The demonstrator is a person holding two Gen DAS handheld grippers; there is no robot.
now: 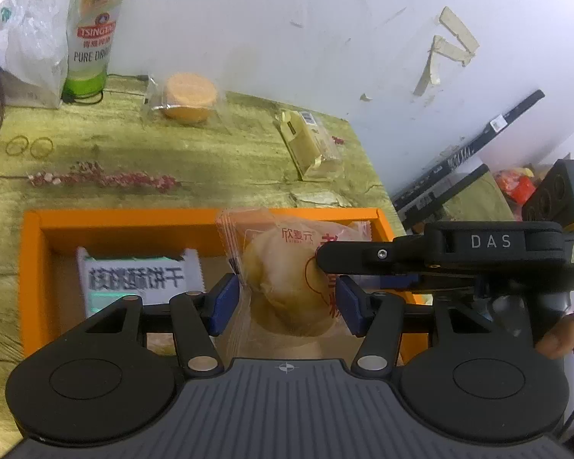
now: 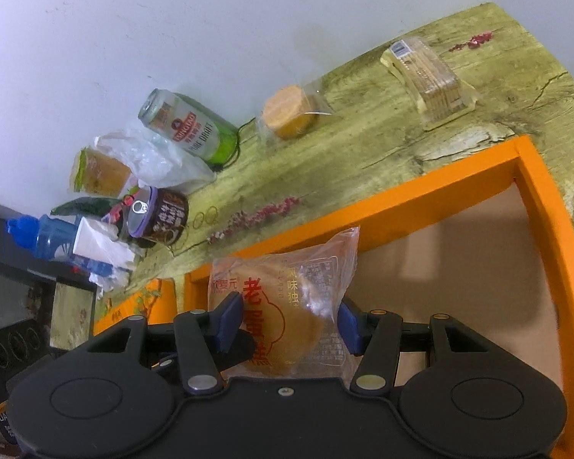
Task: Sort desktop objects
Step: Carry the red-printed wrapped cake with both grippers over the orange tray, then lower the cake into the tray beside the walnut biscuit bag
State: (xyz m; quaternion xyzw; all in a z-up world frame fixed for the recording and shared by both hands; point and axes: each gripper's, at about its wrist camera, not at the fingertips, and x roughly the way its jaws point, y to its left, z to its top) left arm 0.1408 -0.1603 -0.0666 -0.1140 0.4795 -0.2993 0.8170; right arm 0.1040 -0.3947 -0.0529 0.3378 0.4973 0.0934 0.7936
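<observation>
A clear-wrapped round cake with red lettering hangs over the orange tray. My left gripper is shut on it, its blue pads pressing the wrapper from both sides. My right gripper comes in from the right, and its black fingers touch the same packet. In the right wrist view the right gripper is shut on the cake packet above the tray. A black finger of the left gripper shows behind its left pad. A white biscuit packet lies in the tray.
On the wood-grain table past the tray lie a wrapped orange cake, a cracker packet, a dried flower sprig and rubber bands. A beer can and a plastic bag stand by the wall. A hand holds the right gripper.
</observation>
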